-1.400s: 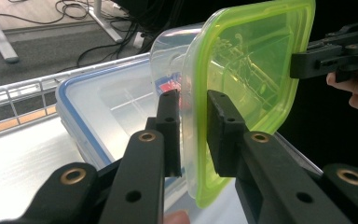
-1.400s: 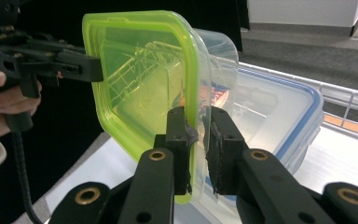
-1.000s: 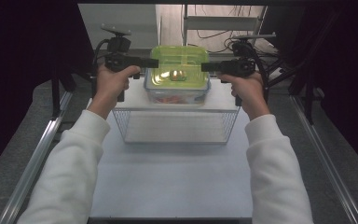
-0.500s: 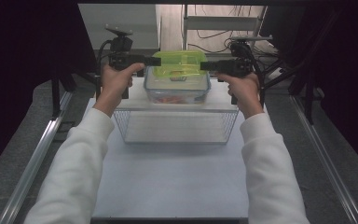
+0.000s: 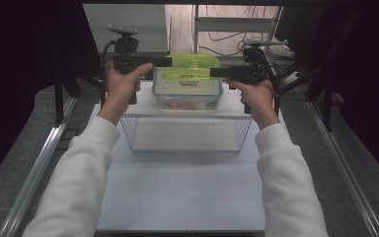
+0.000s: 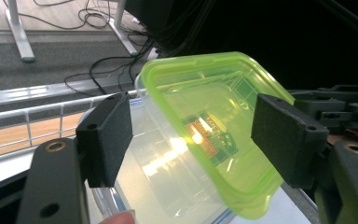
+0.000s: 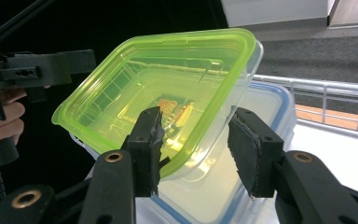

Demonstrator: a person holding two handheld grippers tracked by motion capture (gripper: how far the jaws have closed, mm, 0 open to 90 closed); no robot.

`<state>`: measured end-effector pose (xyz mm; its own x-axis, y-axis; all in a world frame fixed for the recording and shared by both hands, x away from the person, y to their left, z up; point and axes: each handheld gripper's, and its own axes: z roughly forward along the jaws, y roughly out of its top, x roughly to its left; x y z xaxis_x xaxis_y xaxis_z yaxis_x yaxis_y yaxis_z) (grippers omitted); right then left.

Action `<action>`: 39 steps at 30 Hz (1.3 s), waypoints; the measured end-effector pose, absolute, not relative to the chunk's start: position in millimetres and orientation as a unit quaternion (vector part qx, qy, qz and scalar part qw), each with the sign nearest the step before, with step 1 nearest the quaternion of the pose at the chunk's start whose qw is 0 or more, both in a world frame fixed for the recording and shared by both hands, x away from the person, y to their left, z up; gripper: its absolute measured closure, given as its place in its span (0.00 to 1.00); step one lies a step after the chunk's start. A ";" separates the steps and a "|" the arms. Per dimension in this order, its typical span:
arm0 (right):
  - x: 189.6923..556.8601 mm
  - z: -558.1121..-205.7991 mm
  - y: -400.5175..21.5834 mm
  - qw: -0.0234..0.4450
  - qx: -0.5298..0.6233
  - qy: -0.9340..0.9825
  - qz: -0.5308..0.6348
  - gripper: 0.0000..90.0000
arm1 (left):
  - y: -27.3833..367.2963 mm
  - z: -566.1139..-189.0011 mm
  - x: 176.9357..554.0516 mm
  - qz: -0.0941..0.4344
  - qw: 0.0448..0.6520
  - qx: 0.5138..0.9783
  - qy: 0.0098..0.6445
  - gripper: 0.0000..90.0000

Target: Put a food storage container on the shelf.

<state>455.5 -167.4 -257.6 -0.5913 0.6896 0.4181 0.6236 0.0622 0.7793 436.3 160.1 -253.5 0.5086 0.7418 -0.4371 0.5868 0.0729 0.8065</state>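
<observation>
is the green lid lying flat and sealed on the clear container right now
No, in the right gripper view the green lid sits tilted, one side raised off the clear container beneath it.

You see a white tabletop [image 5: 177,192], a wire basket [image 5: 185,134] upside down on it, metal rails [image 5: 39,168] along both sides, loose cables [image 5: 227,37] on the floor beyond, a white table leg [image 6: 18,32]

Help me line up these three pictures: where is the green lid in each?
High view: green lid at top centre, between the two grippers.
Left gripper view: lid at centre, tilted.
Right gripper view: lid centre-left, tilted.
Shared landmark: the clear container under it.
</observation>
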 end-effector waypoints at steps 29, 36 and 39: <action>434.4 -249.1 -190.9 0.045 0.444 0.727 0.521 0.45 | 182.2 -245.1 405.4 0.085 0.538 0.698 0.465 0.32; 414.8 -240.8 -212.4 0.044 0.429 0.753 0.497 0.44 | 201.4 -241.9 387.8 0.081 0.531 0.710 0.456 0.32; 406.8 -244.4 -217.4 0.044 0.424 0.759 0.491 0.44 | 209.2 -245.6 376.5 0.078 0.531 0.712 0.452 0.32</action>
